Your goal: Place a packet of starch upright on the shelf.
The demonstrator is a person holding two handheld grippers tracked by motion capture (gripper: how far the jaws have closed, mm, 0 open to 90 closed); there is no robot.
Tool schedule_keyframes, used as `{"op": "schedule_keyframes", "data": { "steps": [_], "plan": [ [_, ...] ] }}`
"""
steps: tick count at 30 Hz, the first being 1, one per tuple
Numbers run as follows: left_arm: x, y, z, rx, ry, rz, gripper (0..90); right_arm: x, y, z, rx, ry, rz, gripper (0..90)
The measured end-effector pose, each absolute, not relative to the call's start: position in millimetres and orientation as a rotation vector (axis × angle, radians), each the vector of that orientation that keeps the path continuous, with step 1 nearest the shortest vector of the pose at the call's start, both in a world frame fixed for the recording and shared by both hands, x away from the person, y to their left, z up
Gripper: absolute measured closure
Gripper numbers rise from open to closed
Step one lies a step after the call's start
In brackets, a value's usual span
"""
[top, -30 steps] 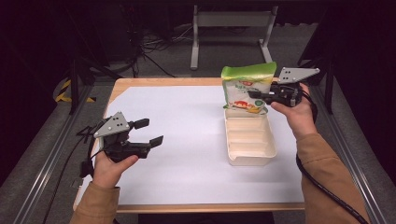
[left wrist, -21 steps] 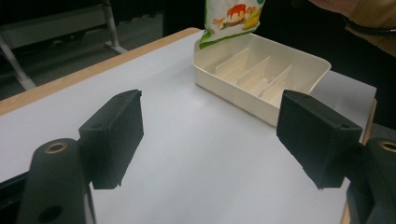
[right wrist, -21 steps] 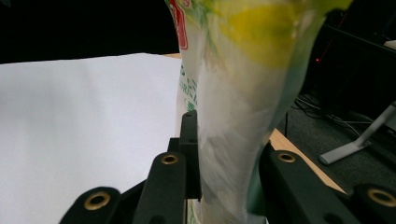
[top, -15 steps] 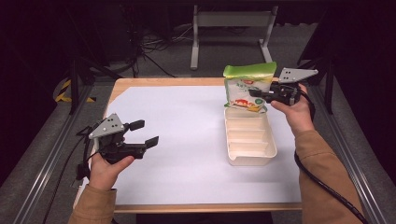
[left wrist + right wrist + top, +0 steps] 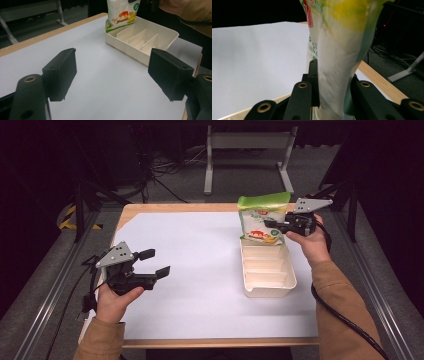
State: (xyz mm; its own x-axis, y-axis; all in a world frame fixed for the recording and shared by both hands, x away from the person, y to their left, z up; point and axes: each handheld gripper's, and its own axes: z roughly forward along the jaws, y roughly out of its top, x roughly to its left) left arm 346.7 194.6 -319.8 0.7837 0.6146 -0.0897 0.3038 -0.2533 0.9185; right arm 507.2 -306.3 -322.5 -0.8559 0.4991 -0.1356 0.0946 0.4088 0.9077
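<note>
A green and white snack bag stands upright with its bottom over the far compartment of a cream divided tray. My right gripper is shut on the bag's right side; in the right gripper view both jaws pinch the bag close up. My left gripper hovers open over the white sheet at the table's left, jaws wide apart with nothing between them. From the left gripper view the tray and the bag lie farther off.
A white sheet covers most of the wooden table. The tray has several narrow compartments with dividers. A metal stand and cables sit on the floor behind the table. Metal rails run along both sides.
The left gripper has drifted slightly toward the near left. The right gripper holds the bag in about the same place over the tray's far end.
</note>
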Motion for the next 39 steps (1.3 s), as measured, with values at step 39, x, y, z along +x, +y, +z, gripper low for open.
{"op": "schedule_keyframes", "data": {
  "steps": [39],
  "plan": [
    [349,195,-324,1.864,0.714,0.325,23.8,521,-298,-355,0.59,2.323,1.418,75.1]
  ]
}}
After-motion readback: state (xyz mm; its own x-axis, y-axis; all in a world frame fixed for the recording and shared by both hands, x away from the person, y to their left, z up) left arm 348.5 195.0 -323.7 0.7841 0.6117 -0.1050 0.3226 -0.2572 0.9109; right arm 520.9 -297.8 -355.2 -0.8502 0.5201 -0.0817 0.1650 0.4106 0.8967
